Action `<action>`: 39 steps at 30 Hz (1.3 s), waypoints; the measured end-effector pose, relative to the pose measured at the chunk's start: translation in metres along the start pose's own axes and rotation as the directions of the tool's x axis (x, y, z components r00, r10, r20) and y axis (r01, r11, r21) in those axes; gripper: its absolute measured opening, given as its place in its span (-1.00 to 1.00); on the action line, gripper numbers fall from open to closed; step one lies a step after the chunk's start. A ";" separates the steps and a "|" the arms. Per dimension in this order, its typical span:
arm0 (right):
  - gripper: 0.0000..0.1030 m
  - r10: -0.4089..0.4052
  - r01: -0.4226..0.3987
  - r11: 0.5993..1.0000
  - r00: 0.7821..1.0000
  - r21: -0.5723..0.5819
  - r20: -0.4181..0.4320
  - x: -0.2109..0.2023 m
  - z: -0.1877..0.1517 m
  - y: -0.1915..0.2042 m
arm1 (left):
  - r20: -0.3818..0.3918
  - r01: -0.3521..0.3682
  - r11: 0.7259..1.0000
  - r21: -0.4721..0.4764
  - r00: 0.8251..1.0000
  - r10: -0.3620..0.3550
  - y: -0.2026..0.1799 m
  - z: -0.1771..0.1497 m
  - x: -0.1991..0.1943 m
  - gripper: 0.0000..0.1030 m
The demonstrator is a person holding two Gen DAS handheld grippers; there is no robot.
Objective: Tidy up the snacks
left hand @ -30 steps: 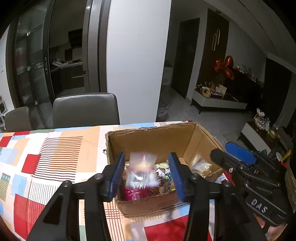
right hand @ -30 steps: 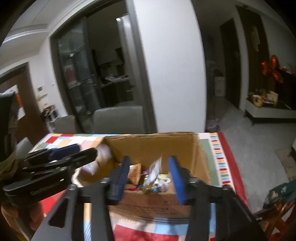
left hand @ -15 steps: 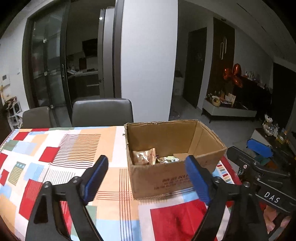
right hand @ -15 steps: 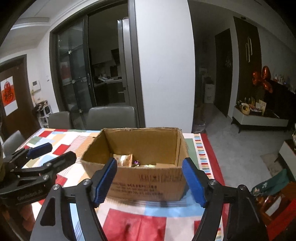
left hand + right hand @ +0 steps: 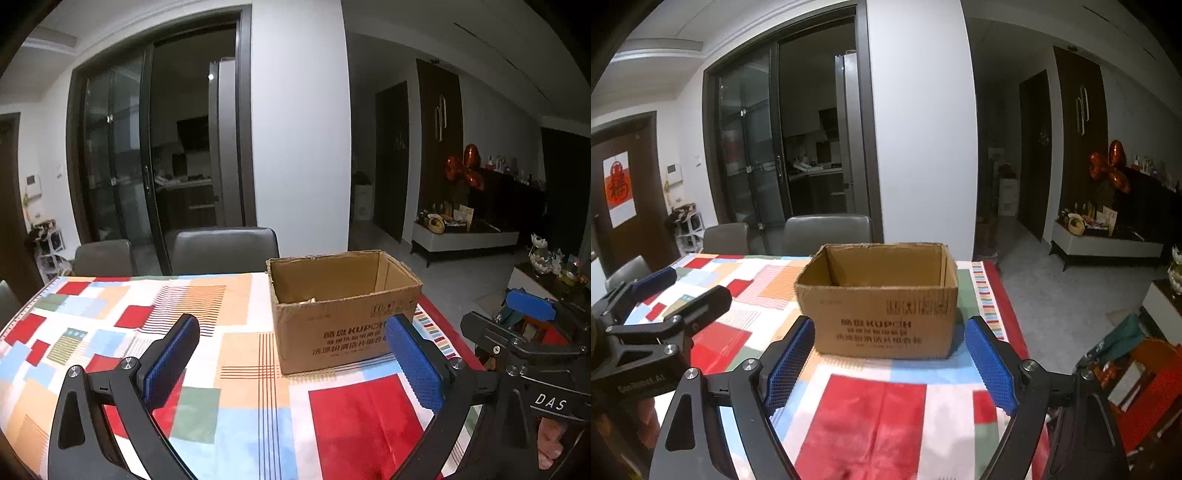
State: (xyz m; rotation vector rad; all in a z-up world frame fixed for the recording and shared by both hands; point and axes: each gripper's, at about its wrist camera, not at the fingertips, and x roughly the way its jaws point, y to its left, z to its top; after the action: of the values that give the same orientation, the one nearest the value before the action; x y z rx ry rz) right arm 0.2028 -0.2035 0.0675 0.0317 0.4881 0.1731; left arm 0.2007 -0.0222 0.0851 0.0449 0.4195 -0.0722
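Both grippers held back from the cardboard box, jaws spreading with nothing between them.

The open-topped cardboard box (image 5: pixel 343 310) stands on the tabletop (image 5: pixel 229 398), which is covered by a patchwork cloth of red, orange, blue and green blocks, near its far right corner. A sliver of a pale snack packet (image 5: pixel 308 300) shows just above the box's near wall; the rest of its inside is hidden. The left gripper (image 5: pixel 291 363) hovers nearer than the box and to its left, blue pads wide apart and opening. The right gripper (image 5: pixel 888 363) hovers straight before the box's printed front, jaws also opening. Two grey chairs (image 5: pixel 827 229) stand behind the box.
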 end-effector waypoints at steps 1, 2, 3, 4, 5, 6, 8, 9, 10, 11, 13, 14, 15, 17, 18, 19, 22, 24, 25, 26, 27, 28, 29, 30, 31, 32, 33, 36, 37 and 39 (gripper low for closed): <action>0.63 0.001 -0.001 1.000 1.000 0.007 0.001 -0.008 -0.005 0.000 | 0.006 -0.002 1.000 0.003 1.000 0.002 -0.001 -0.002 -0.007 1.00; 0.63 0.003 -0.003 1.000 1.000 0.011 0.003 -0.013 -0.008 0.000 | 0.014 -0.006 1.000 0.007 1.000 0.005 -0.001 -0.005 -0.014 1.00; 0.63 0.004 -0.004 1.000 1.000 0.013 0.003 -0.017 -0.011 0.000 | 0.020 -0.008 1.000 0.013 1.000 0.008 -0.002 -0.008 -0.021 1.00; 0.63 0.004 -0.004 1.000 1.000 0.015 0.002 -0.024 -0.015 0.000 | 0.025 -0.015 1.000 0.019 1.000 0.015 -0.003 -0.012 -0.027 1.00; 0.63 0.004 -0.004 1.000 1.000 0.017 0.005 -0.028 -0.018 0.000 | 0.031 -0.022 1.000 0.020 0.999 0.022 -0.003 -0.014 -0.032 1.00; 0.63 0.001 -0.001 1.000 1.000 0.018 0.007 -0.034 -0.022 0.000 | 0.036 -0.028 0.999 0.021 0.999 0.027 -0.004 -0.018 -0.038 1.00; 0.63 -0.005 0.005 1.000 1.000 0.016 0.011 -0.043 -0.027 0.002 | 0.041 -0.038 0.999 0.026 0.999 0.037 -0.005 -0.024 -0.050 1.00; 0.63 -0.008 0.008 1.000 1.000 0.015 0.014 -0.049 -0.030 0.003 | 0.043 -0.039 0.999 0.027 0.998 0.038 -0.005 -0.027 -0.056 1.00; 0.63 -0.009 0.009 1.000 1.000 0.014 0.019 -0.054 -0.033 0.003 | 0.045 -0.041 0.999 0.027 0.998 0.040 -0.004 -0.030 -0.061 1.00; 0.63 -0.011 0.010 1.000 1.000 0.013 0.020 -0.058 -0.035 0.004 | 0.049 -0.042 0.999 0.028 0.998 0.041 -0.004 -0.033 -0.065 1.00; 0.63 -0.008 0.008 1.000 1.000 0.013 0.024 -0.067 -0.039 0.006 | 0.057 -0.046 0.998 0.030 0.997 0.044 -0.004 -0.037 -0.074 1.00; 0.63 -0.008 0.008 1.000 1.000 0.010 0.024 -0.069 -0.040 0.008 | 0.062 -0.049 0.998 0.029 0.997 0.047 -0.004 -0.039 -0.078 1.00; 0.63 -0.009 0.009 1.000 1.000 0.006 0.025 -0.072 -0.042 0.009 | 0.066 -0.051 0.998 0.030 0.997 0.049 -0.005 -0.040 -0.082 1.00; 0.63 -0.009 0.009 1.000 1.000 0.002 0.029 -0.078 -0.045 0.011 | 0.069 -0.046 0.999 0.026 0.997 0.044 -0.005 -0.040 -0.088 1.00; 0.63 -0.004 0.004 1.000 1.000 0.002 0.030 -0.081 -0.047 0.011 | 0.068 -0.039 0.999 0.025 0.997 0.038 -0.005 -0.041 -0.091 1.00; 0.63 -0.002 0.002 1.000 1.000 0.004 0.031 -0.082 -0.047 0.012 | 0.069 -0.035 0.999 0.022 0.997 0.034 -0.005 -0.043 -0.094 1.00; 0.63 0.000 0.000 1.000 0.999 0.011 0.040 -0.091 -0.050 0.013 | 0.072 -0.024 1.000 0.016 0.997 0.023 -0.004 -0.045 -0.104 1.00; 0.63 0.003 -0.004 1.000 0.999 0.012 0.045 -0.094 -0.053 0.013 | 0.078 -0.025 0.999 0.020 0.997 0.023 -0.005 -0.046 -0.108 1.00; 0.63 0.002 -0.003 1.000 0.999 0.015 0.047 -0.096 -0.054 0.013 | 0.082 -0.027 0.999 0.024 0.996 0.025 -0.005 -0.046 -0.111 1.00; 0.63 0.003 -0.004 1.000 0.999 0.016 0.049 -0.097 -0.054 0.012 | 0.086 -0.030 0.999 0.026 0.996 0.028 -0.006 -0.046 -0.113 1.00; 0.63 0.004 -0.005 1.000 0.999 0.019 0.053 -0.099 -0.055 0.011 | 0.089 -0.031 0.999 0.027 0.996 0.029 -0.006 -0.047 -0.114 1.00; 0.63 0.003 -0.004 1.000 0.998 0.021 0.055 -0.100 -0.056 0.011 | 0.089 -0.031 0.999 0.027 0.996 0.028 -0.007 -0.048 -0.115 1.00; 0.63 0.002 -0.004 1.000 0.998 0.021 0.057 -0.101 -0.055 0.010 | 0.089 -0.029 0.999 0.025 0.996 0.027 -0.007 -0.048 -0.115 1.00; 0.63 0.002 -0.003 1.000 0.998 0.022 0.058 -0.101 -0.055 0.010 | 0.091 -0.026 0.999 0.026 0.996 0.024 -0.007 -0.048 -0.116 1.00; 0.63 0.002 -0.003 1.000 0.998 0.024 0.060 -0.102 -0.056 0.009 | 0.092 -0.027 0.999 0.026 0.995 0.024 -0.008 -0.049 -0.118 1.00; 0.63 0.002 -0.004 1.000 0.998 0.024 0.061 -0.103 -0.056 0.009 | 0.092 -0.029 0.999 0.027 0.995 0.026 -0.008 -0.049 -0.118 1.00; 0.63 0.002 -0.003 1.000 0.998 0.025 0.060 -0.103 -0.057 0.008 | 0.095 -0.032 0.999 0.031 0.995 0.029 -0.010 -0.050 -0.119 1.00; 0.63 0.001 -0.003 1.000 0.998 0.030 0.064 -0.106 -0.058 0.006 | 0.101 -0.035 0.999 0.040 0.994 0.031 -0.012 -0.050 -0.124 1.00; 0.63 0.002 -0.004 0.999 0.998 0.032 0.067 -0.107 -0.059 0.006 | 0.102 -0.035 0.999 0.041 0.994 0.030 -0.013 -0.050 -0.125 1.00; 0.63 0.001 -0.003 0.999 0.998 0.036 0.070 -0.109 -0.059 0.005 | 0.103 -0.033 0.999 0.043 0.994 0.029 -0.016 -0.049 -0.127 1.00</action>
State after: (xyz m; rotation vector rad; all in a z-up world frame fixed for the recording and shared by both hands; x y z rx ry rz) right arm 0.0798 -0.2185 0.0658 0.0733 0.4219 0.1647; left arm 0.0642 -0.0272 0.0913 0.0914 0.3150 -0.0532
